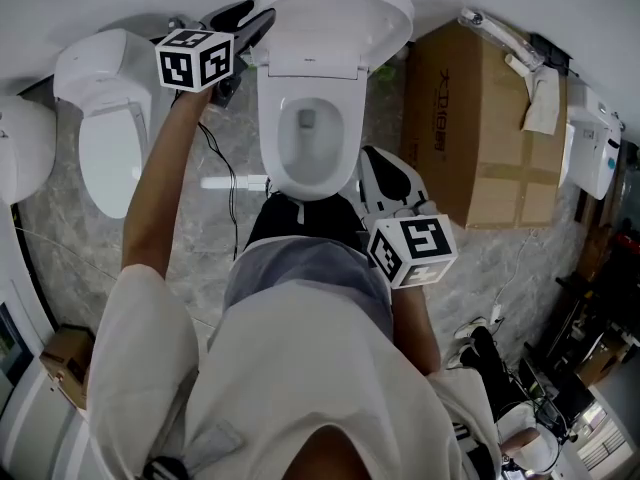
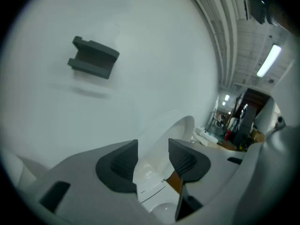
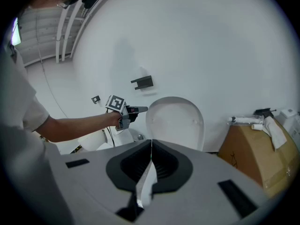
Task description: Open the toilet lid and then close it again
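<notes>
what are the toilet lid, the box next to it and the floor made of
Toilet lid: probably moulded plastic, smooth glossy white with soft highlights; ceramic can't be ruled out.
Box: brown cardboard, matte, with taped seams and printed marks.
Floor: looks like polished grey stone or marble-pattern tile, with pale veining.

In the head view, a cardboard box [image 1: 480, 138] is sitting at two o'clock, with a white cloth [image 1: 543, 100] draping over its far corner. A closed toilet [image 1: 108, 138] is standing at ten o'clock. A dark bracket [image 3: 143, 82] is hanging on the wall [image 3: 211, 41].
</notes>
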The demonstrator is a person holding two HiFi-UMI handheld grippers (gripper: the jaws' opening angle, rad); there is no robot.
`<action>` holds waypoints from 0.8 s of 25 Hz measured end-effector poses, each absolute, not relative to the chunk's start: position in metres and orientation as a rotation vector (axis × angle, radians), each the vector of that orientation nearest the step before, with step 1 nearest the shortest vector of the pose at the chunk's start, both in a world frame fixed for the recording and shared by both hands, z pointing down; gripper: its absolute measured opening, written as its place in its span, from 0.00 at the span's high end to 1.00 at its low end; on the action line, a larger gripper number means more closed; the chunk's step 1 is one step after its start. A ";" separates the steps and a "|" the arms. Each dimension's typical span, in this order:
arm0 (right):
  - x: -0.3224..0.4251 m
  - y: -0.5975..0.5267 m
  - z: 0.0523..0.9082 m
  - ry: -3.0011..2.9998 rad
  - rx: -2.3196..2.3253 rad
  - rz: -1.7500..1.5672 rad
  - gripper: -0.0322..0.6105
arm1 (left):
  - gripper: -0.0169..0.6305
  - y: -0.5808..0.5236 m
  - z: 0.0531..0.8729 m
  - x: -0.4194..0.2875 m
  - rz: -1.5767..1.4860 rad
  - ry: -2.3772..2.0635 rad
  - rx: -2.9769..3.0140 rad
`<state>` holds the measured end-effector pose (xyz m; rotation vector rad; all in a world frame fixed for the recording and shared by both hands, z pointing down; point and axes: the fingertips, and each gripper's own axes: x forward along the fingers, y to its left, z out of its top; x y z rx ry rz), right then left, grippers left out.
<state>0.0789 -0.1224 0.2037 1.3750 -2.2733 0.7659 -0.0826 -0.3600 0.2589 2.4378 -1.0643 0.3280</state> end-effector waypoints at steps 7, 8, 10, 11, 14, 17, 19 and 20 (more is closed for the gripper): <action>0.081 -0.123 0.204 -2.270 1.376 0.769 0.93 | 0.62 -0.370 0.240 -0.063 0.806 -0.846 2.793; 0.082 -0.123 0.204 -2.269 1.378 0.771 0.93 | 0.62 -0.372 0.239 -0.059 0.847 -0.803 2.814; 0.083 -0.123 0.204 -2.268 1.378 0.773 0.93 | 0.61 -0.376 0.237 -0.052 0.904 -0.734 2.837; 0.083 -0.123 0.204 -2.267 1.377 0.773 0.93 | 0.61 -0.378 0.236 -0.048 0.922 -0.712 2.843; 0.086 -0.123 0.204 -2.266 1.380 0.774 0.93 | 0.61 -0.386 0.235 -0.038 0.951 -0.669 2.851; 0.091 -0.123 0.203 -2.260 1.388 0.776 0.93 | 0.61 -0.389 0.237 -0.029 0.975 -0.612 2.855; 0.094 -0.122 0.204 -2.254 1.395 0.778 0.93 | 0.61 -0.391 0.237 -0.024 0.986 -0.582 2.854; 0.096 -0.121 0.204 -2.250 1.399 0.780 0.93 | 0.61 -0.392 0.236 -0.023 0.991 -0.571 2.854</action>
